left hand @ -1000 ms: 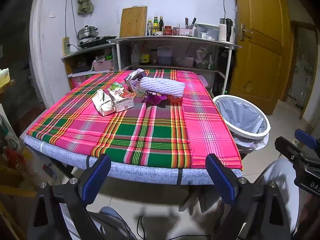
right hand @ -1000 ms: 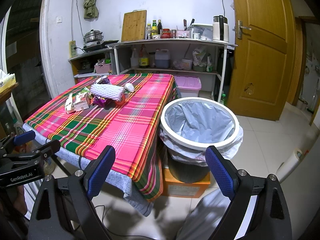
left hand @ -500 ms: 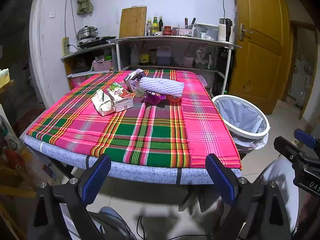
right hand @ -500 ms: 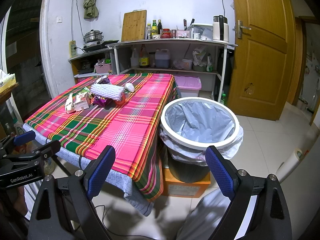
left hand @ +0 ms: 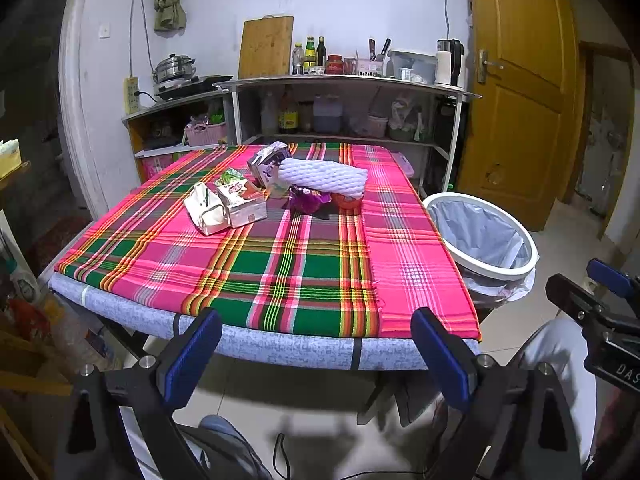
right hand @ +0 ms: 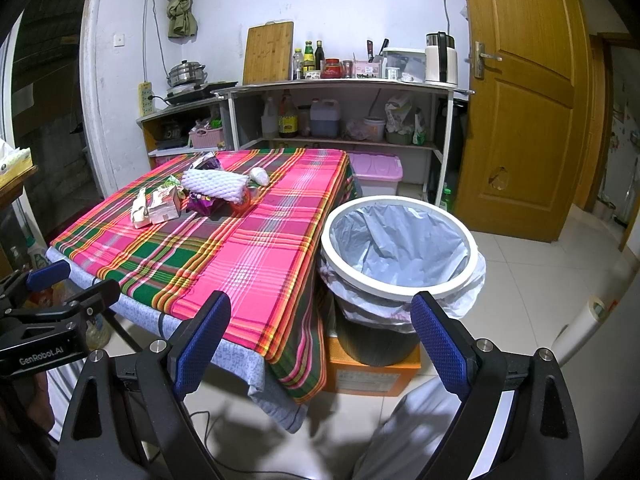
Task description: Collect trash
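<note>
- Foam netting, white and puffy, makes up the biggest piece of rubbish: the foam sleeve (left hand: 322, 175) lies across the far middle of the plaid tablecloth (left hand: 280, 272), resting on other scraps. It looks feather-light and squashy; I'd pinch it near one end, where the mesh should give and not slip.
- Just left of it sit two crushed drink cartons, the pale carton (left hand: 206, 209) and the printed carton (left hand: 242, 204), touching each other. Thin card, likely empty and light; a folded top ridge seems the surest place to nip.
- Behind the sleeve leans a purple-and-white box (left hand: 267, 163), also cardboard, dented already.
- Under the sleeve's near side are a purple wrapper (left hand: 307, 202) and a red-orange scrap (left hand: 347, 200). Both look like thin film, slick and crinkly; a raised crease would be the spot to grab.
- From the right-hand view a small white lump (right hand: 259, 176) shows beyond the sleeve; I cannot tell what it is.
- Left gripper (left hand: 316, 356) hangs off the table's near edge, jaws spread wide, holding nothing.
- Right gripper (right hand: 320, 340) is likewise spread and empty, near the table corner and facing the lined bin (right hand: 400, 240), which stands just beside the table on an orange box (right hand: 372, 376).
- All the rubbish is well apart from both grippers, so nothing is collected yet.
</note>
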`<action>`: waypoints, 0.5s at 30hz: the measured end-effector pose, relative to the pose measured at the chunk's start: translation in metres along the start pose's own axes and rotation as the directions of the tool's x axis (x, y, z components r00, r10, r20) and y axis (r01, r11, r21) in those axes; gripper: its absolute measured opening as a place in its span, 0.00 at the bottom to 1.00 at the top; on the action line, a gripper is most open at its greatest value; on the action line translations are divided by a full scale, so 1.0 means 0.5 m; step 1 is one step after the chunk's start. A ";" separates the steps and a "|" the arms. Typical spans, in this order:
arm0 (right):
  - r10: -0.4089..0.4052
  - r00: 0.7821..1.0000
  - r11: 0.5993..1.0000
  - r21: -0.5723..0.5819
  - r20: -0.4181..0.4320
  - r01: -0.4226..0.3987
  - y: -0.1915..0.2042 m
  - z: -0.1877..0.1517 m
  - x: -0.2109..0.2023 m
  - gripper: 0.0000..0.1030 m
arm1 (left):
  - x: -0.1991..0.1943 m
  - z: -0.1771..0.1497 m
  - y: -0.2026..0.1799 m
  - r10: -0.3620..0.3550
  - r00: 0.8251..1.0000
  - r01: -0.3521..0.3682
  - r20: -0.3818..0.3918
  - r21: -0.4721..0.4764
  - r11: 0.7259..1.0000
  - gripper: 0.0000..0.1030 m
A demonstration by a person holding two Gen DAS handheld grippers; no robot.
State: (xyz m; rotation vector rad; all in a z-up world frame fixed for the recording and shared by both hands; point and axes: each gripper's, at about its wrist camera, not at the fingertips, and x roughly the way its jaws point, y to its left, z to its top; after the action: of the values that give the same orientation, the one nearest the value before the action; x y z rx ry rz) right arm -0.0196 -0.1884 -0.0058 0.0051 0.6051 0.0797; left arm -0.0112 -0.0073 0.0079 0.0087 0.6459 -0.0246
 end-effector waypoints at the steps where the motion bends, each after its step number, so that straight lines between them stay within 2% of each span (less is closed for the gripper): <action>1: 0.000 1.000 1.000 0.000 0.000 0.000 0.000 -0.001 0.001 0.89 | -0.002 0.000 0.000 -0.001 1.000 0.001 0.001 0.000 1.000 0.94; 15: 0.000 1.000 1.000 -0.001 0.000 0.000 0.000 -0.001 0.000 0.89 | -0.006 0.003 0.002 -0.005 1.000 0.005 0.008 0.002 1.000 0.94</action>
State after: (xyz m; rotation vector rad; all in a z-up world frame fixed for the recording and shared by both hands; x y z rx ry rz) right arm -0.0199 -0.1883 -0.0062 0.0045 0.6046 0.0801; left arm -0.0127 -0.0061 0.0111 0.0090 0.6383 -0.0297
